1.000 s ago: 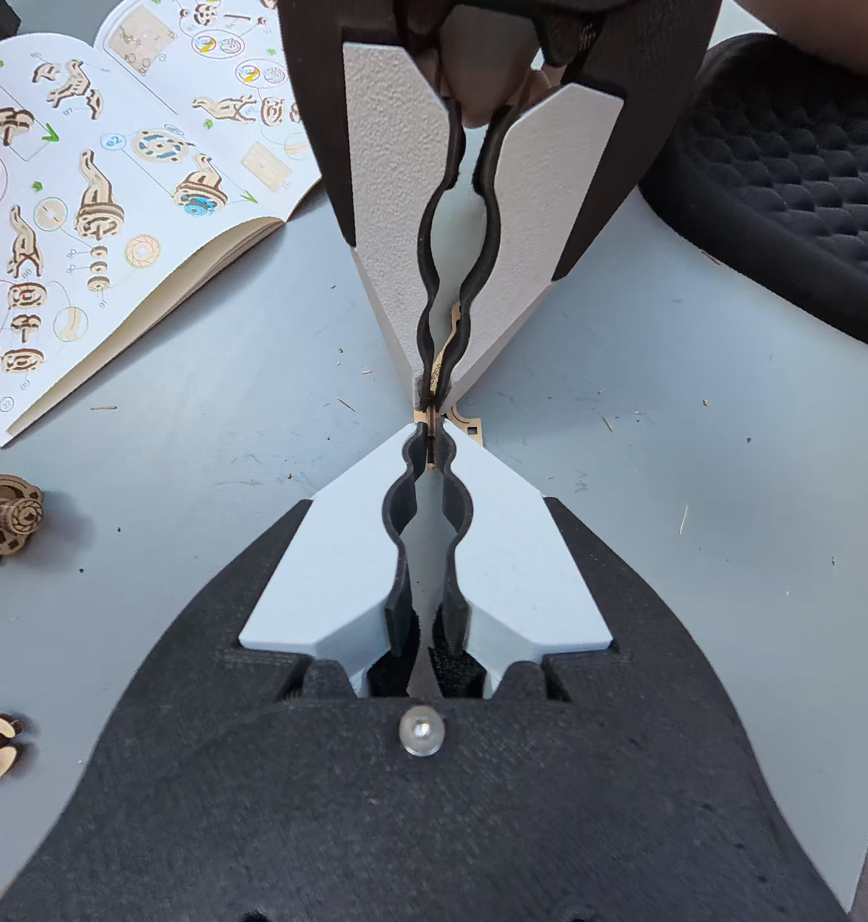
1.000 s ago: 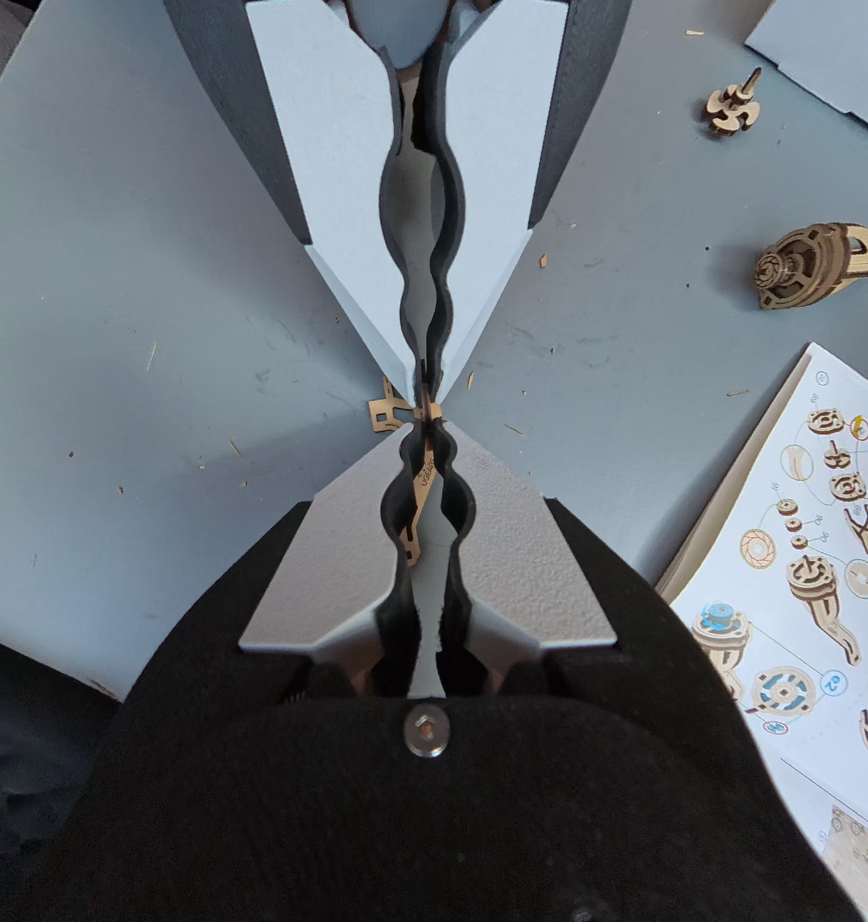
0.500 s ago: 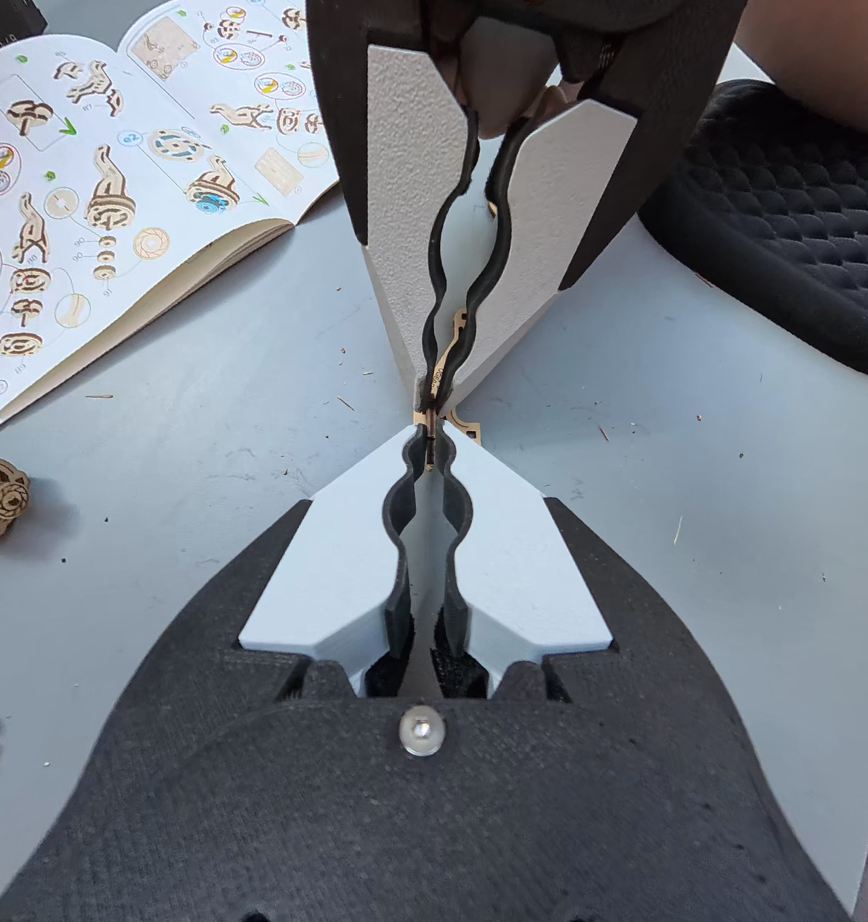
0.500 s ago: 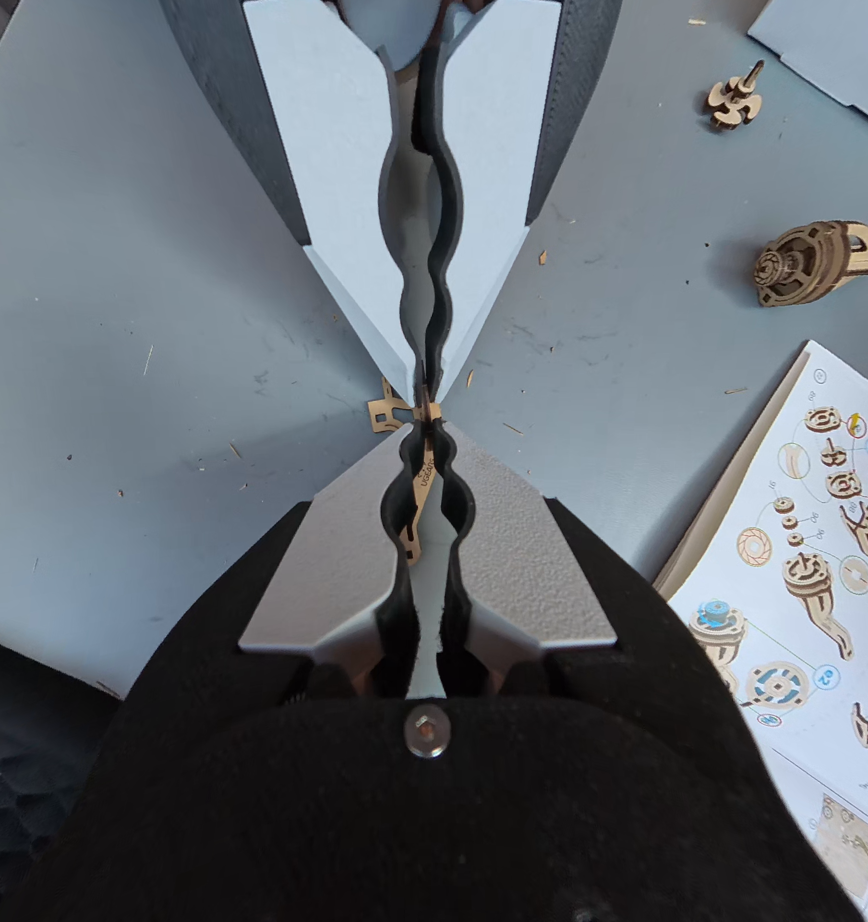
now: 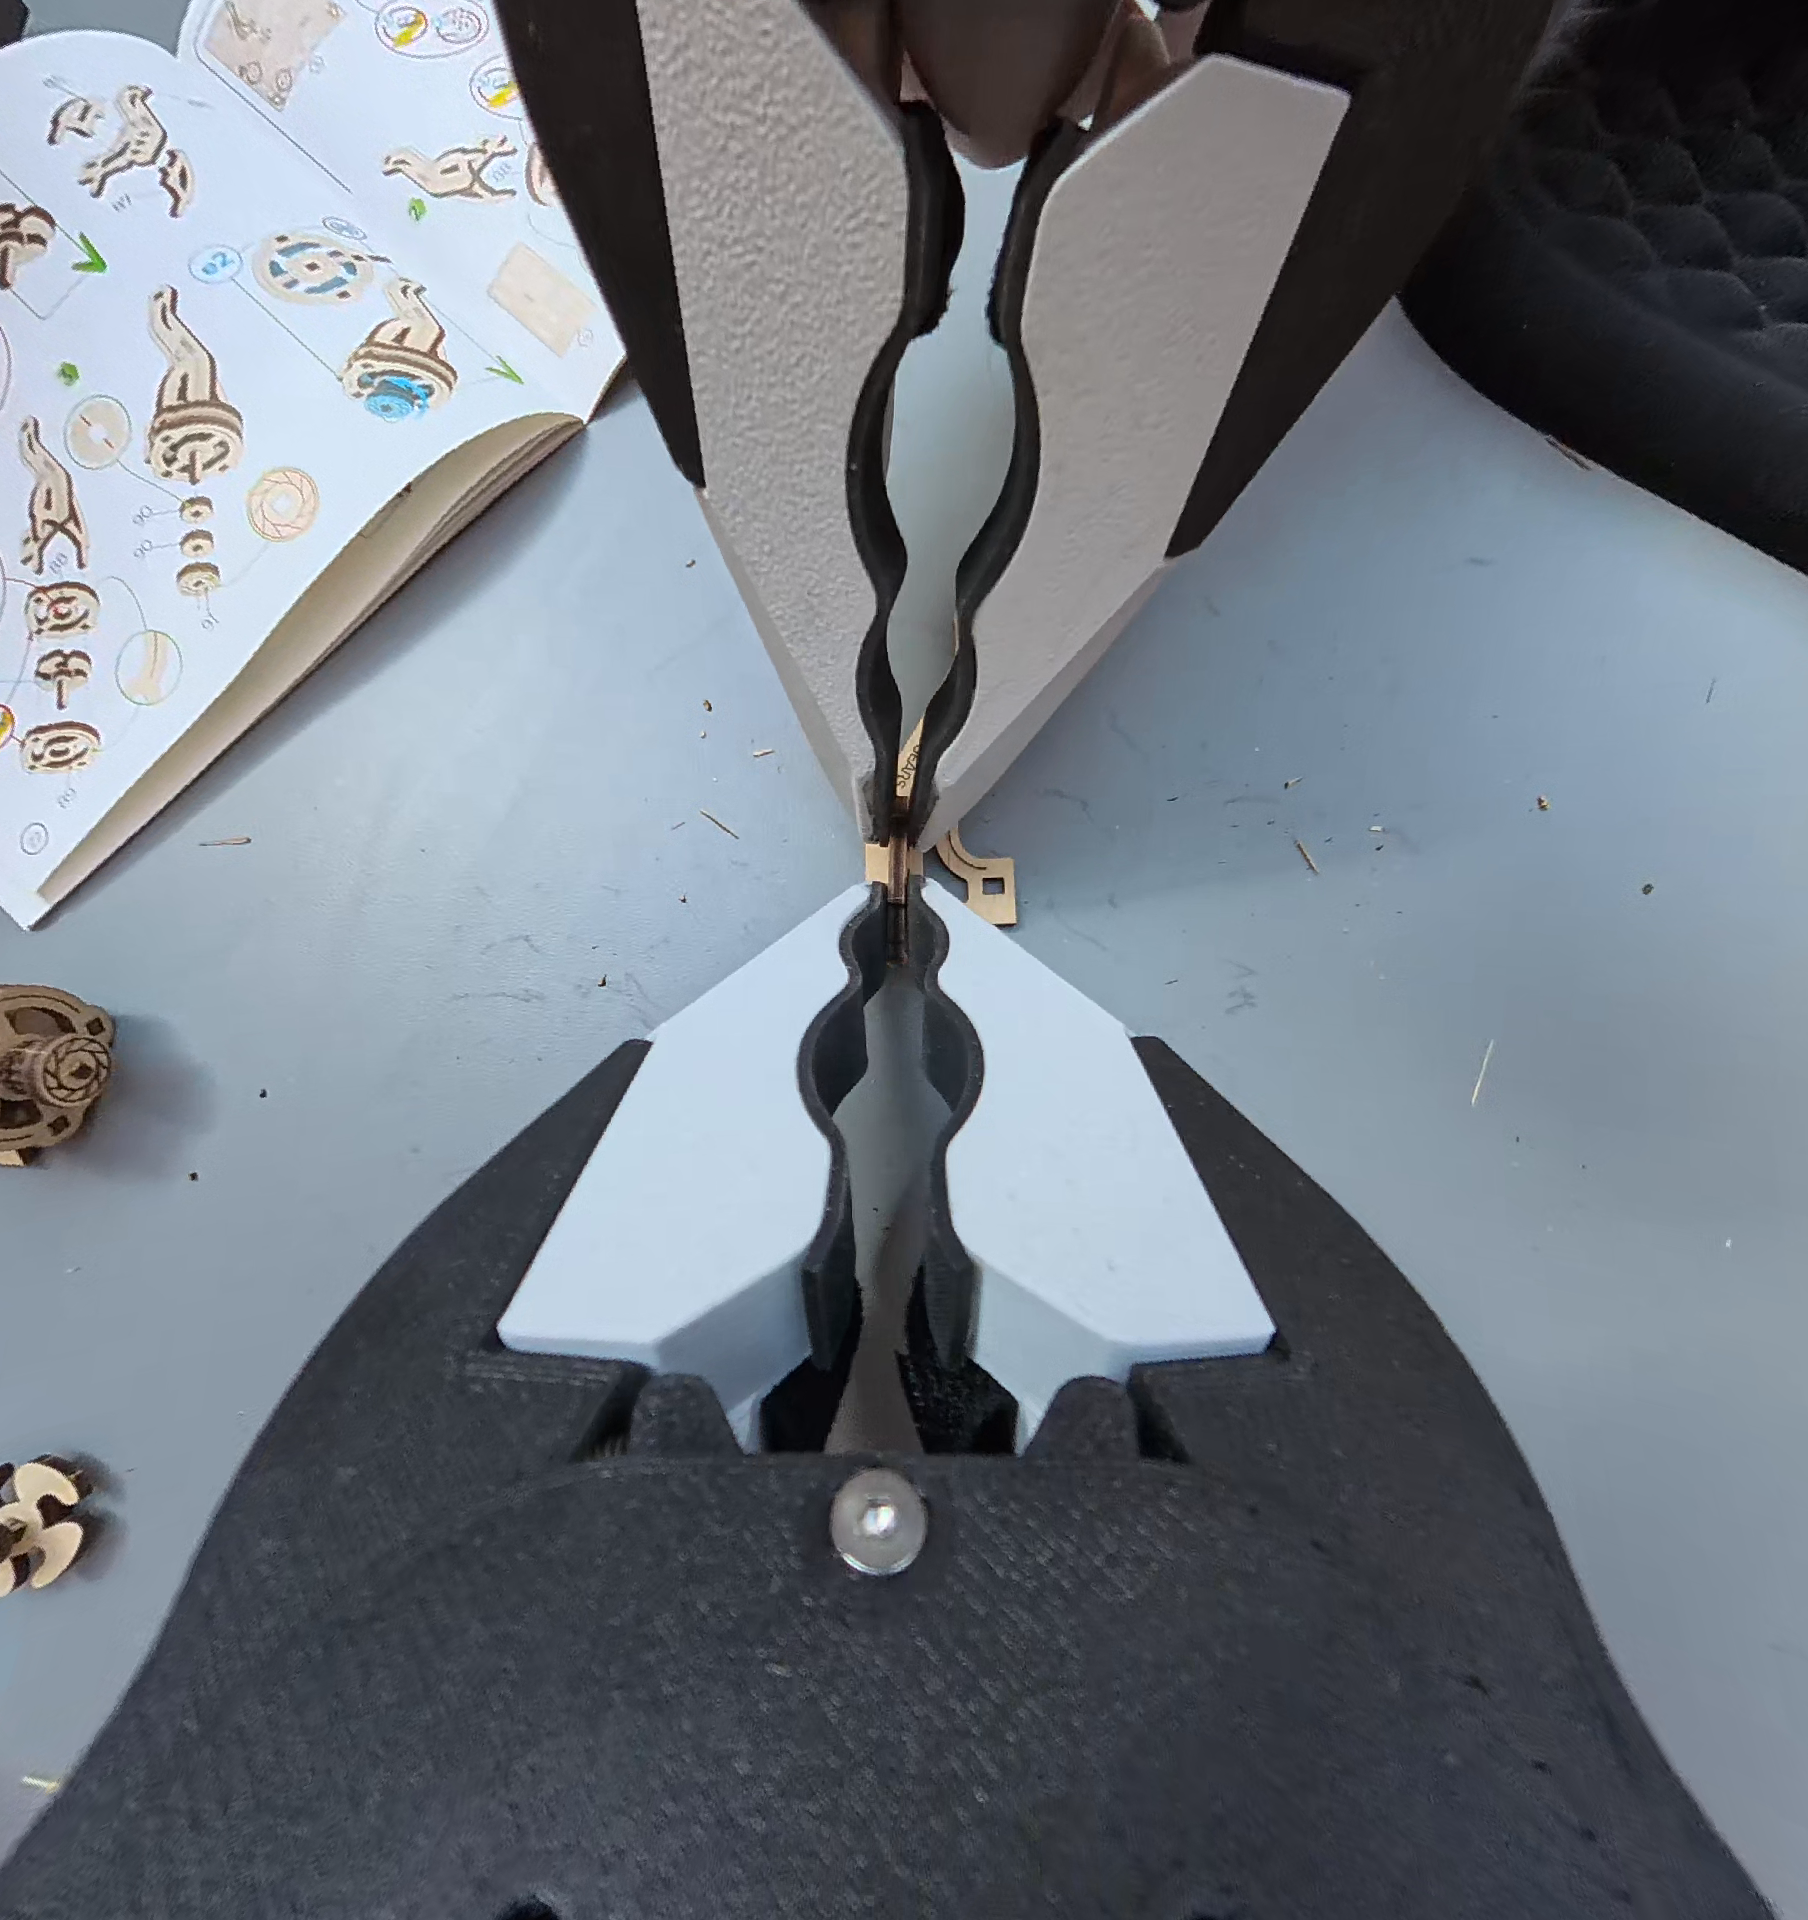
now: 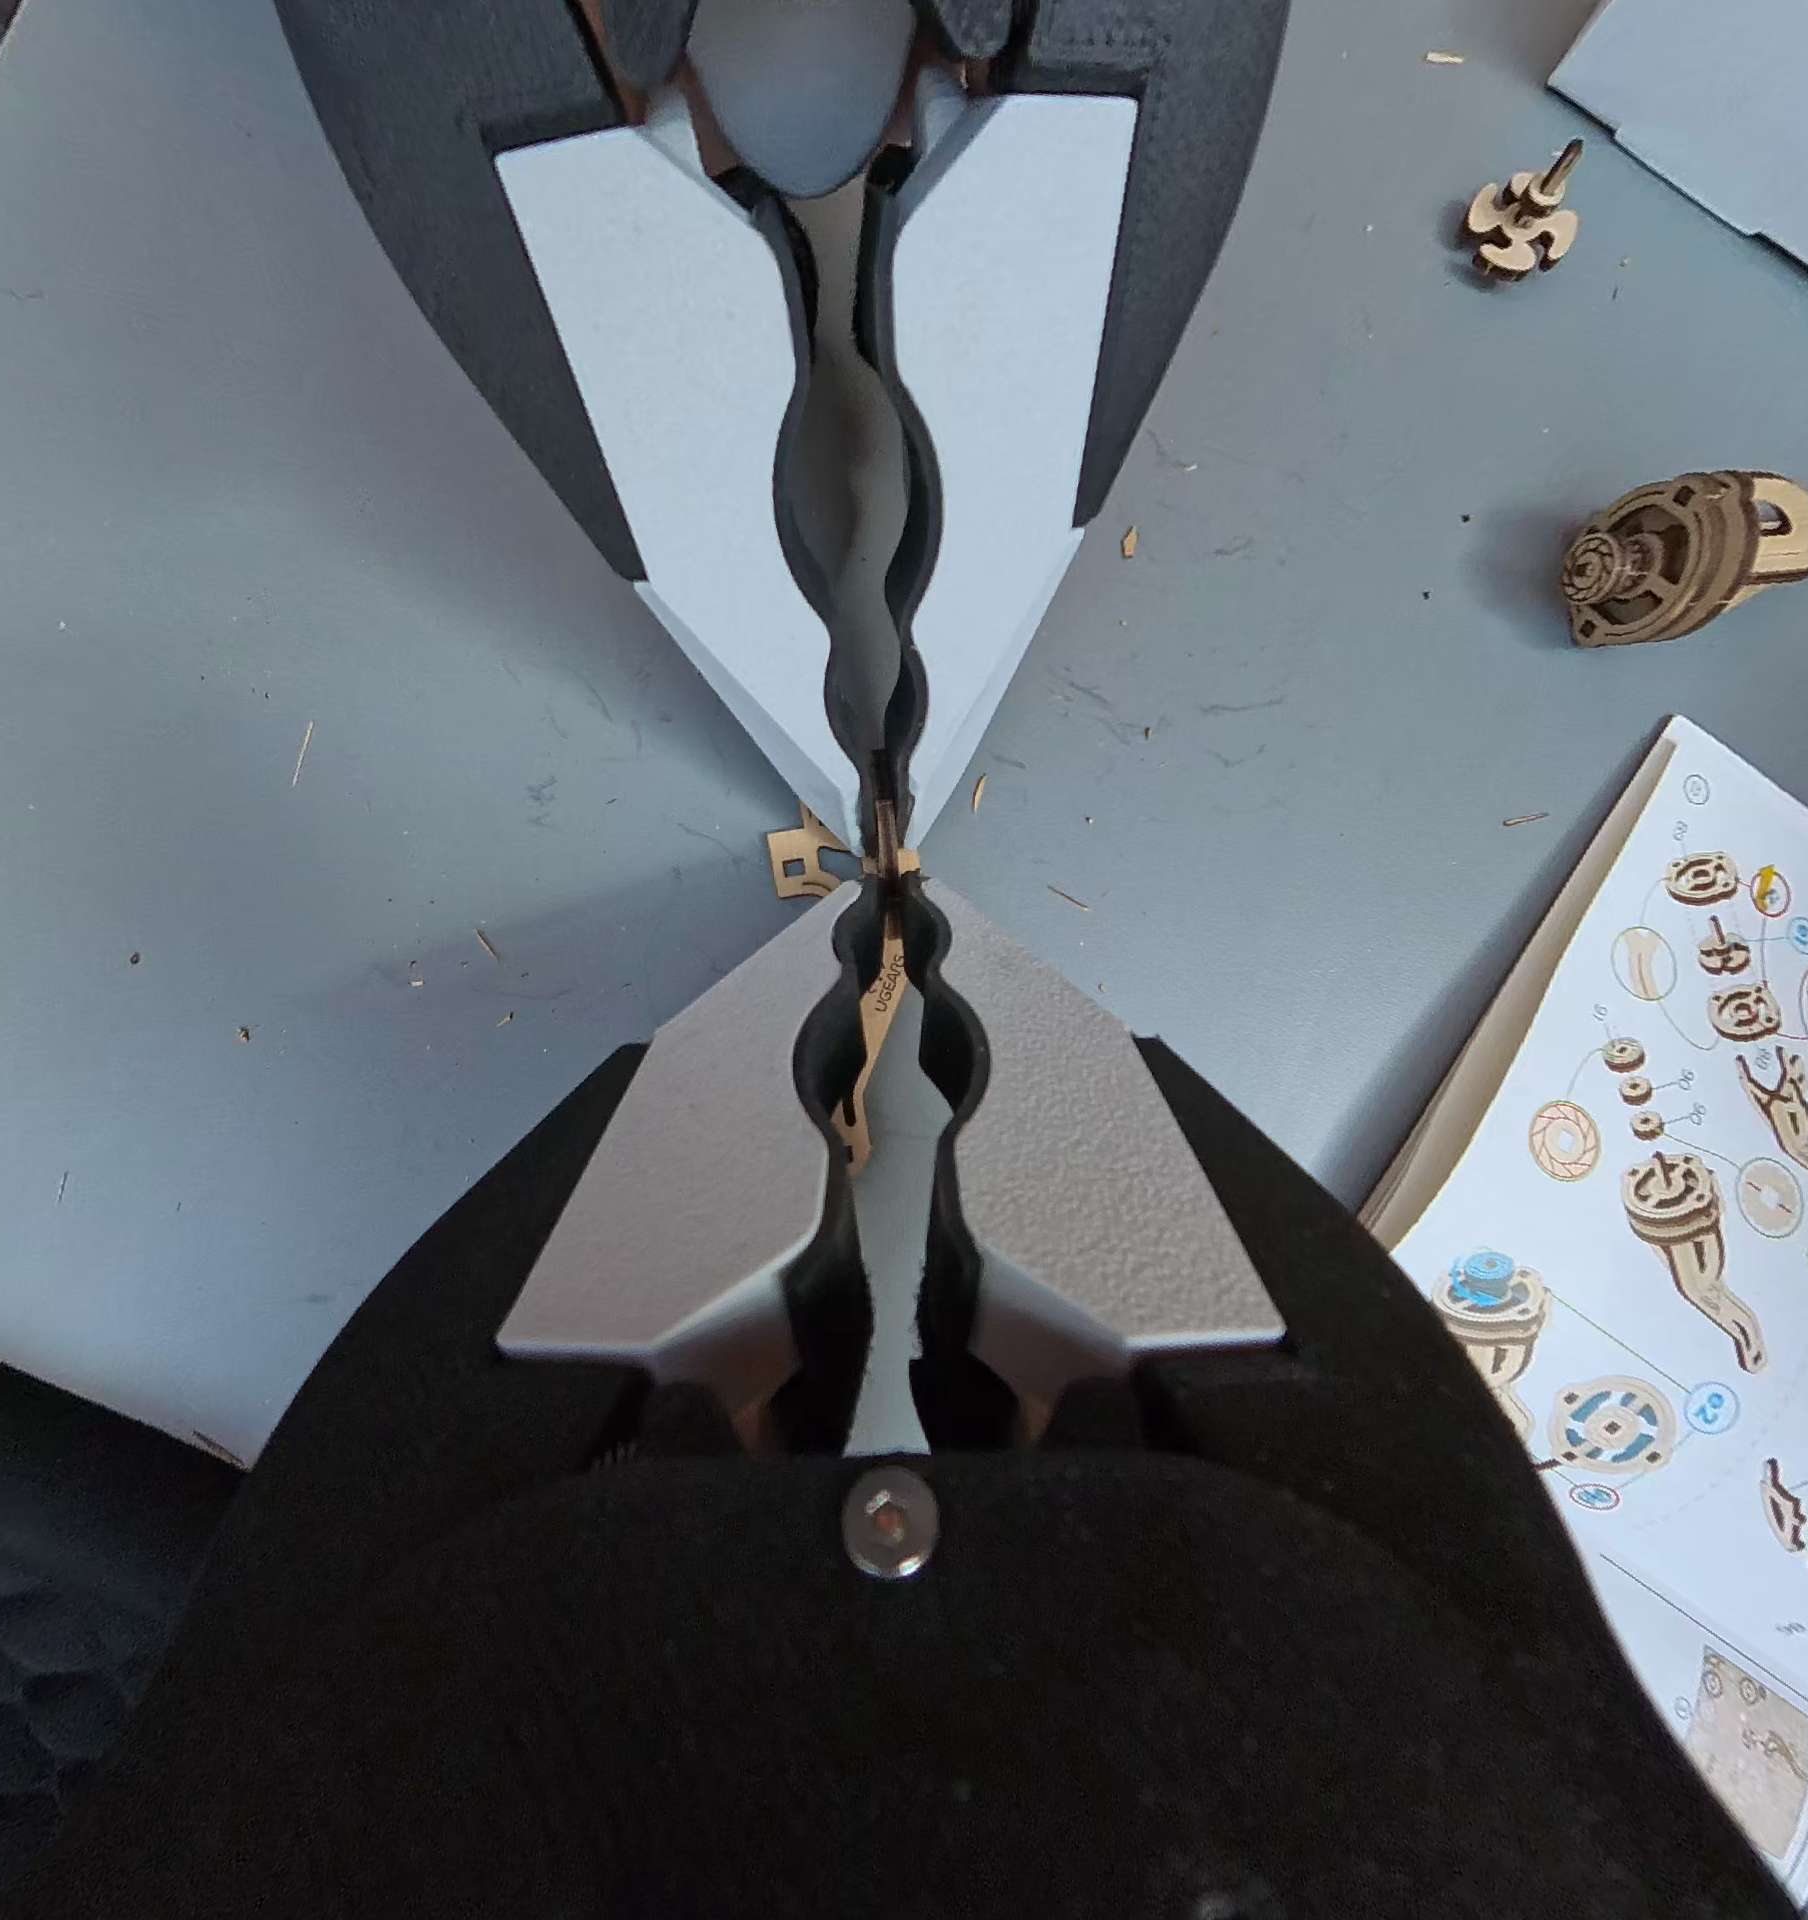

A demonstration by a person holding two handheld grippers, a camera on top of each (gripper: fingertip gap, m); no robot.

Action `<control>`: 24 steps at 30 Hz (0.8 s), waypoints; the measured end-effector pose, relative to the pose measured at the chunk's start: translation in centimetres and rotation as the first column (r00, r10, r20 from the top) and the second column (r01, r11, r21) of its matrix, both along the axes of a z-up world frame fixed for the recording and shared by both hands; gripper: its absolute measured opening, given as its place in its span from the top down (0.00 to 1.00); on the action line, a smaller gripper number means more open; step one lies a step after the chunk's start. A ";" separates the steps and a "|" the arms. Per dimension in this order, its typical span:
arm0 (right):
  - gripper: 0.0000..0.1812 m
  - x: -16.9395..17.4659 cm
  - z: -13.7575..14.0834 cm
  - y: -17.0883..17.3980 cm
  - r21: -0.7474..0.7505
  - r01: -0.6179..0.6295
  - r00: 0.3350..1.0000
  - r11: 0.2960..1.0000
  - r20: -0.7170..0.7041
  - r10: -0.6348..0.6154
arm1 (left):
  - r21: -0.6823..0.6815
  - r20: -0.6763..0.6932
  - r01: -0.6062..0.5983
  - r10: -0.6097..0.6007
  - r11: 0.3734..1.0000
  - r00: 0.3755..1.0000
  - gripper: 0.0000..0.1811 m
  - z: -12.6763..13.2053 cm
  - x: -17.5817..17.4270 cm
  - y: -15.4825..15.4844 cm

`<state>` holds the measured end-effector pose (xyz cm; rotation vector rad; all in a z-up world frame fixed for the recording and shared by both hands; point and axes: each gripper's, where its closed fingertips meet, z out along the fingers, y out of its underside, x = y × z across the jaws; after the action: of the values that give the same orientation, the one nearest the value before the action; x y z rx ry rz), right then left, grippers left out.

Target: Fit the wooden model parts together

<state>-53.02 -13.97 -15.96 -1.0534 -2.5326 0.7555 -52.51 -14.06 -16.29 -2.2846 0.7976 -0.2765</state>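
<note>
My left gripper (image 5: 892,914), with light blue fingers, is shut on the end of a small thin wooden part (image 5: 893,932). My right gripper (image 6: 887,896), with grey fingers, is shut on a flat wooden strip (image 6: 876,1023) that runs back between its pads. The two grippers meet tip to tip just above the grey table (image 5: 1399,935), and the two parts touch at a joint (image 5: 891,862). A curved wooden piece with a square hole (image 5: 983,885) sticks out beside the joint; it also shows in the right wrist view (image 6: 801,860). The right gripper (image 5: 895,821) fills the top of the left wrist view.
An open instruction booklet (image 5: 204,416) lies at the far left, also seen in the right wrist view (image 6: 1658,1195). A built wooden wheel assembly (image 5: 22,1070) and a small propeller-shaped part (image 5: 12,1522) lie on the left. A black foam pad (image 5: 1658,260) lies at the far right. The grippers are tip to tip, or close to it.
Both grippers stay shut and tip to tip. Their angle to each other has shifted a little: more of the left gripper's body shows in the right wrist view.
</note>
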 end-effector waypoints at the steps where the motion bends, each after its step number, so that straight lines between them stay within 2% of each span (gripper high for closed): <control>1: 0.99 0.0 0.0 0.0 -0.001 0.000 1.000 1.000 0.000 0.000 | -0.002 0.012 -0.004 0.004 1.000 1.000 0.99 0.0 0.0 0.0; 9: 0.98 0.0 0.0 0.0 -0.013 0.006 1.000 1.000 0.002 -0.006 | 0.006 0.080 0.001 -0.001 1.000 0.997 0.99 0.7 0.2 0.1; 16: 0.99 0.0 0.0 0.0 -0.013 0.010 1.000 1.000 0.002 -0.010 | 0.007 0.058 0.031 -0.031 1.000 0.998 0.99 0.6 0.1 0.1; 24: 0.98 -0.1 0.0 0.0 0.028 0.012 1.000 1.000 0.007 -0.013 | 0.065 0.109 -0.016 0.008 0.998 0.994 0.99 0.6 0.1 0.0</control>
<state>-53.07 -13.99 -15.97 -1.0636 -2.5327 0.7119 -52.43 -14.05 -15.69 -2.1924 0.7264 -0.3614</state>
